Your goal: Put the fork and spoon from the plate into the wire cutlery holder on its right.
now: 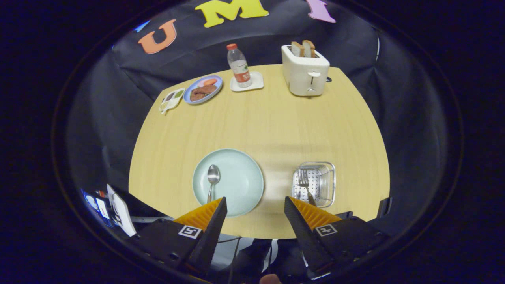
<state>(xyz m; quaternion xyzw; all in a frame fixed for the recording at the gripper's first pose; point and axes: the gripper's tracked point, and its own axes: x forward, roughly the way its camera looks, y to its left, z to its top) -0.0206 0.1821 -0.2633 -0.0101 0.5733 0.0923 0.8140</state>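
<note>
While the gripper (255, 205) hangs released above the desk's (276, 118) near edge, 1 spoon (212, 179) lies on the plate (240, 177), 1 fork (304, 184) rests in the wire cutlery holder (329, 183), and no writing is legible.

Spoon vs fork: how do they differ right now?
The spoon lies on the pale green plate; the fork is already in the wire cutlery holder. The spoon lies flat, bowl away from the open, empty tool; the fork leans, tines away too. Both look metal.
</note>
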